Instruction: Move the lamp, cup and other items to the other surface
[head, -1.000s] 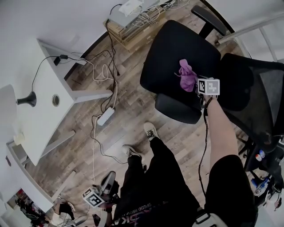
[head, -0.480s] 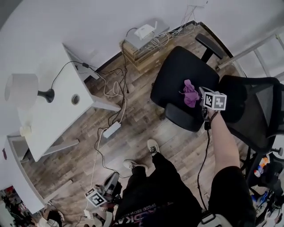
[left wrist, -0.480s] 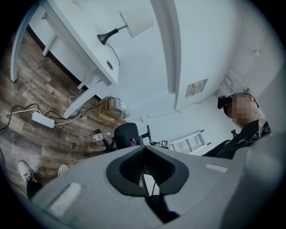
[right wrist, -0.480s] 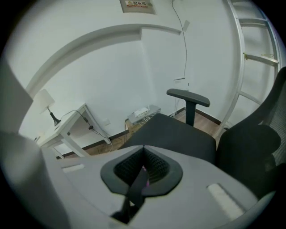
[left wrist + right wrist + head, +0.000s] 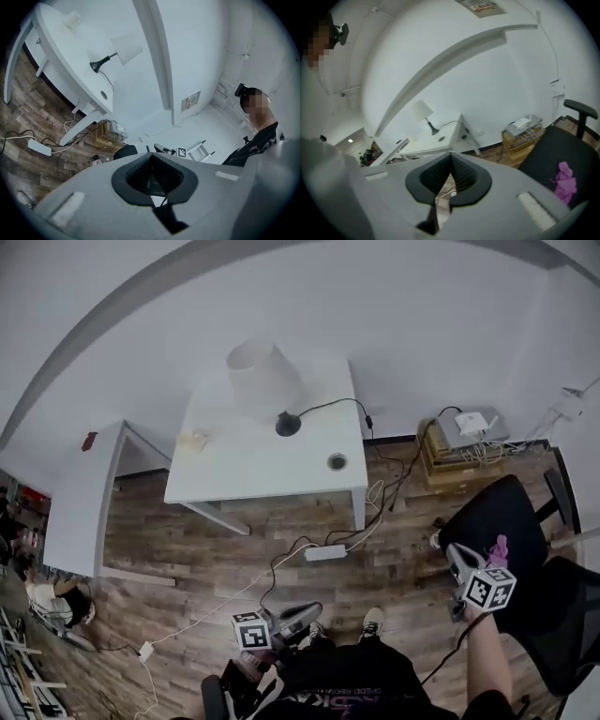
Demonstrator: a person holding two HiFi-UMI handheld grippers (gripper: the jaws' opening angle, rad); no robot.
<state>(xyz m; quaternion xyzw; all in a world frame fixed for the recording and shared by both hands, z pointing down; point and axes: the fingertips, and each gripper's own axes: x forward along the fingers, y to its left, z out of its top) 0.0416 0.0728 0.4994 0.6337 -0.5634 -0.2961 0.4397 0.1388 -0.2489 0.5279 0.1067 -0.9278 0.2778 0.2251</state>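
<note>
lamp (image 5: 267, 381): upright near the back middle of the white worktop (image 5: 272, 470); long axis vertical, shade on top, round black base on the surface.
lamp cord (image 5: 328, 406): runs from the base toward the worktop's back right corner and drops over the edge there.
small pale item (image 5: 194, 439): on the same worktop, left of the lamp's base and apart from it; too small for us to say whether it is the cup.
cable hole (image 5: 337, 461): round, near the front right corner, nearer to us than the lamp's base.
second white surface (image 5: 82, 498): left of the worktop, long and narrow.
in the way: the wooden floor (image 5: 187, 549) between us and the worktop carries loose cables and a white power strip (image 5: 325, 552), near the front right leg.
right side: black chair (image 5: 487, 517) with a purple cloth (image 5: 497, 547) lying on its seat; beyond it, against the wall, a wooden crate (image 5: 450, 460) with a white device and a tangle of wires on top.
left gripper (image 5: 312, 611): low in the head view, over the floor beside our shoe (image 5: 372, 622), well short of the worktop; jaws closed together, nothing between them.
right gripper (image 5: 453, 555): over the chair, near the cloth but clear of it; jaws pressed together, empty.
</note>
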